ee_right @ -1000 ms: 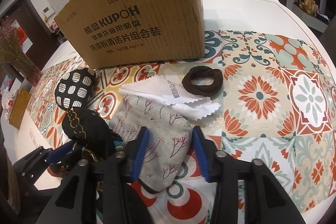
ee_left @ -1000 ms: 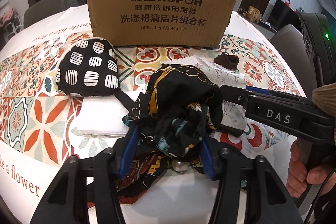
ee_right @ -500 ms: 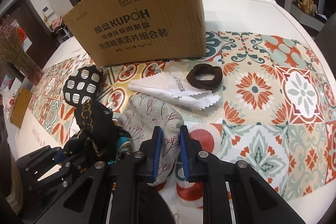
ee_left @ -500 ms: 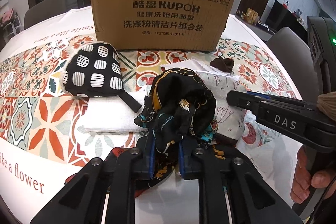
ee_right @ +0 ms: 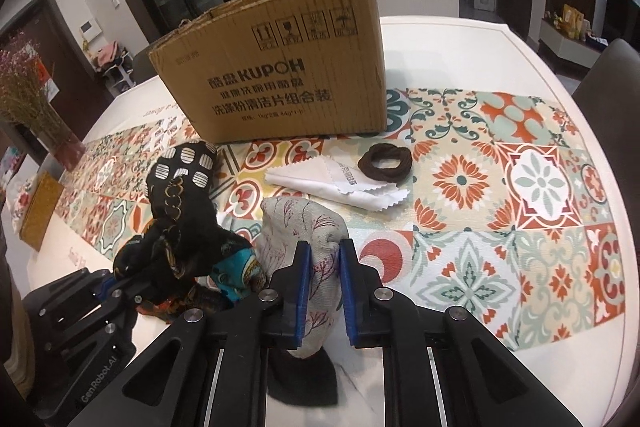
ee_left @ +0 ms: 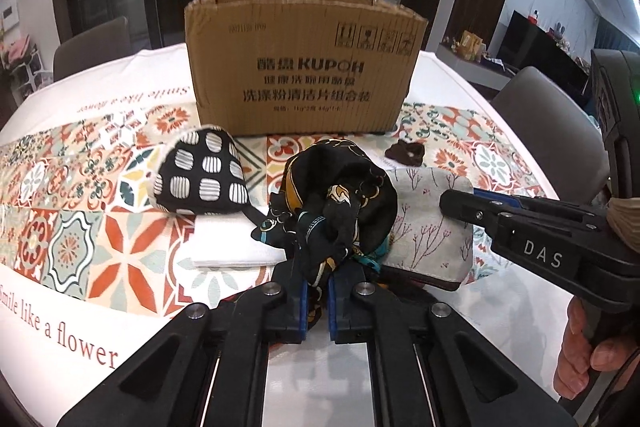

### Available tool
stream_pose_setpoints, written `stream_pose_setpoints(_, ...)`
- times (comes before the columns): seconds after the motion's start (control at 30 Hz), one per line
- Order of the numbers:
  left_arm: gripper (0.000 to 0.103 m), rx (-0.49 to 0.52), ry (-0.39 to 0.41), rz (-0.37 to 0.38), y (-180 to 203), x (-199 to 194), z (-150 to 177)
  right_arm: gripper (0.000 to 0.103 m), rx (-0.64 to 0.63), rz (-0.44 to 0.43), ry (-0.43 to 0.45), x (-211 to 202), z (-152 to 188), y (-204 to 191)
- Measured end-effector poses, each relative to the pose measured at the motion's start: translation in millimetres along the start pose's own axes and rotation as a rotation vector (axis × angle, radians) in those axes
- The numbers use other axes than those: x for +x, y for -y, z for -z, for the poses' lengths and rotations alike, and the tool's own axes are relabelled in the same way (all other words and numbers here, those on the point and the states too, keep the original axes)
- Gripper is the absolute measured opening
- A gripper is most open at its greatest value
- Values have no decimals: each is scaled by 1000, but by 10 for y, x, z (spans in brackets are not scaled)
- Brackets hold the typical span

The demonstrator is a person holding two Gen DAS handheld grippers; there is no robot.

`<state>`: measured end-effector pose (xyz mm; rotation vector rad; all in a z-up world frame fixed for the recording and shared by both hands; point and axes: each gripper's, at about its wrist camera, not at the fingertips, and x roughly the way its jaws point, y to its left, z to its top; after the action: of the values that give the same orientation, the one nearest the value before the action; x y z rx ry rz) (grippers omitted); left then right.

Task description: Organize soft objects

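Now your left tongs (ee_left: pixel 317 301) clamp the black scarf (ee_left: pixel 340 195); your right tongs (ee_right: pixel 323 291) pinch the floral pouch (ee_right: pixel 308 227), both bunched above the bench (ee_right: pixel 460 59).

Soft items on the patterned runner — six: one black scarf (ee_left: pixel 340 203), one floral pouch (ee_right: pixel 316 247), one black-and-white pouch (ee_left: pixel 204 175), one folded white towel (ee_left: pixel 236 247), one white cleaning cloth (ee_right: pixel 340 183), one brown hair tie (ee_right: pixel 385 163) — plus one cardboard box (ee_left: pixel 304 79).

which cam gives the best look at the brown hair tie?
Right wrist. There the brown hair tie lies unobstructed on the tablecloth, its looped shape clear, beside the white cloth. In the left wrist view it is a small dark blob near the cardboard box.
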<state>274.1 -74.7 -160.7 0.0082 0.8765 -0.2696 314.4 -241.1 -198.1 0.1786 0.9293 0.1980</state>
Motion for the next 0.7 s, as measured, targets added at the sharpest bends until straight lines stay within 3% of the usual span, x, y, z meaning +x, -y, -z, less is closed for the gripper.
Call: stream_pose_setpoints(0.7, 8, 39, 145, 4, 36, -566, -230, 15, 3, 37, 123, -525, -149, -171)
